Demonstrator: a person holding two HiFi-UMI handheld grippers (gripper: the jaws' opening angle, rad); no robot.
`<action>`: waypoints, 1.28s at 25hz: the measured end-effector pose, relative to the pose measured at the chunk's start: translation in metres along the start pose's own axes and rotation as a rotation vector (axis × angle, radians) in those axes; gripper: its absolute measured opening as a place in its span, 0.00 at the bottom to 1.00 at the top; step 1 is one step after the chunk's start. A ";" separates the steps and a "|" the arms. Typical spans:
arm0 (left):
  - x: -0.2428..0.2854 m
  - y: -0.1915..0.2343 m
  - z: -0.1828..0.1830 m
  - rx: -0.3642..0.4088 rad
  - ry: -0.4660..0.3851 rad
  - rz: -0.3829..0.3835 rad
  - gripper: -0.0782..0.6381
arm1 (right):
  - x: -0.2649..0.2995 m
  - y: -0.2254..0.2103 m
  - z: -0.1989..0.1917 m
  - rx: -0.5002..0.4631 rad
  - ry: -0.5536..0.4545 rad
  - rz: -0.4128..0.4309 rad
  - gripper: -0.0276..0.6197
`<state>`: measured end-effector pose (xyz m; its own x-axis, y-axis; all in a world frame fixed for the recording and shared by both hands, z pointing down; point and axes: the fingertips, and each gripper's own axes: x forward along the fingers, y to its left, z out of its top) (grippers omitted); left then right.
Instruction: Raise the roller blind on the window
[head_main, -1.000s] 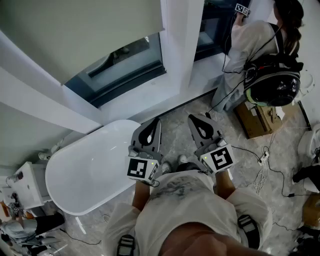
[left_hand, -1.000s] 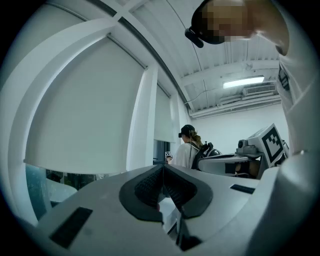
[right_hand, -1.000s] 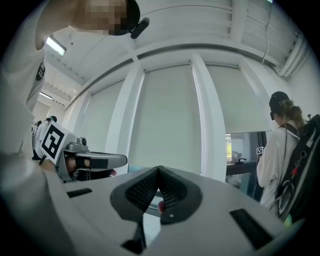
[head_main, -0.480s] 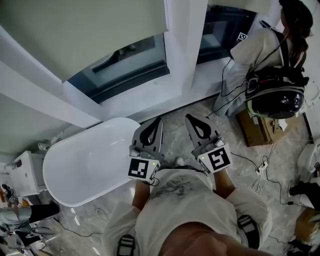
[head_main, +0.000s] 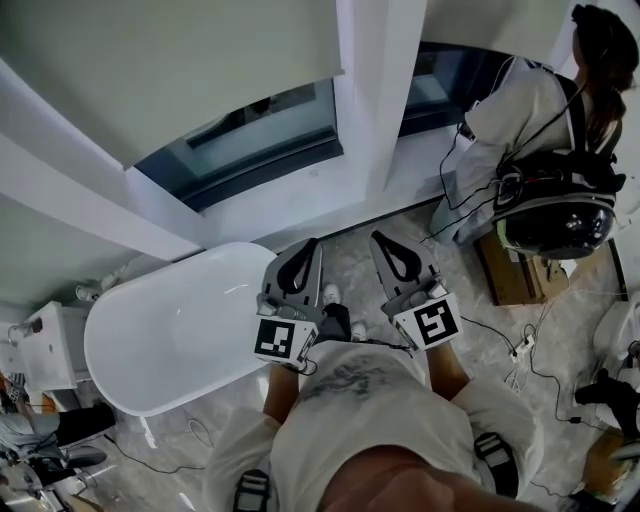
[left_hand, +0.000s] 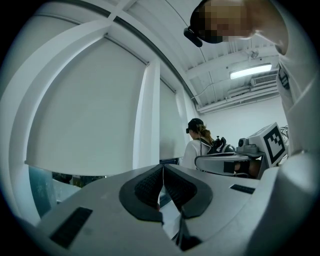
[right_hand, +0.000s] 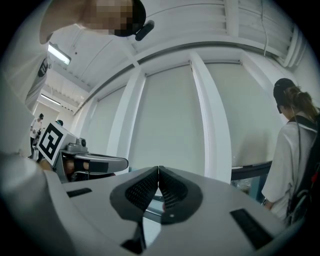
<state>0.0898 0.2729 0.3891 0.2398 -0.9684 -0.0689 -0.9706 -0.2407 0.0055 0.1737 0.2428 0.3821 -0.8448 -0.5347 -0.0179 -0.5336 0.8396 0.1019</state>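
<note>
Left gripper: held low in front of the body, pointing to 12 o'clock at the window; ribbed dark pads pressed flat together, nothing between them.
Right gripper: just beside the left, at its 3 o'clock, aimed the same way; jaws likewise closed tip to tip and gripping nothing.
Likely reason for that pose: a carrying position while facing the window, well apart from it, not a working reach.
Roller blind: at 11 o'clock from the grippers, covering most of the large pane; plain matte pale fabric, flat and smooth, with a straight stiff bottom hem.
Glass: dark bare strip below the hem, so blind lowered most of the way and untouched.
Window post: broad white upright at 12 o'clock, dividing this pane from the next.
Cord or chain: not made out in any view; probably beside a frame edge.
Bathtub: at 9 o'clock, glossy white oval, rounded rim, standing between person and sill on that side.
Second person: at 2 o'clock, standing close to the neighbouring pane.
Floor: pale marbled stone, loose cables trailing at 4 o'clock.
Stage, as judged: approach only; raising not begun.
</note>
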 end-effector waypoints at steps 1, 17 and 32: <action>0.002 0.004 -0.002 -0.002 -0.001 -0.001 0.12 | 0.004 -0.001 -0.003 -0.003 0.007 -0.001 0.14; 0.081 0.091 -0.016 -0.030 0.018 -0.037 0.12 | 0.114 -0.039 -0.013 -0.017 0.050 -0.011 0.14; 0.139 0.162 -0.017 -0.031 0.003 -0.120 0.12 | 0.200 -0.067 -0.013 -0.055 0.064 -0.089 0.14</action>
<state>-0.0338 0.0977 0.3976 0.3542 -0.9327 -0.0682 -0.9338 -0.3567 0.0283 0.0412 0.0788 0.3848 -0.7889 -0.6136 0.0340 -0.6022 0.7828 0.1567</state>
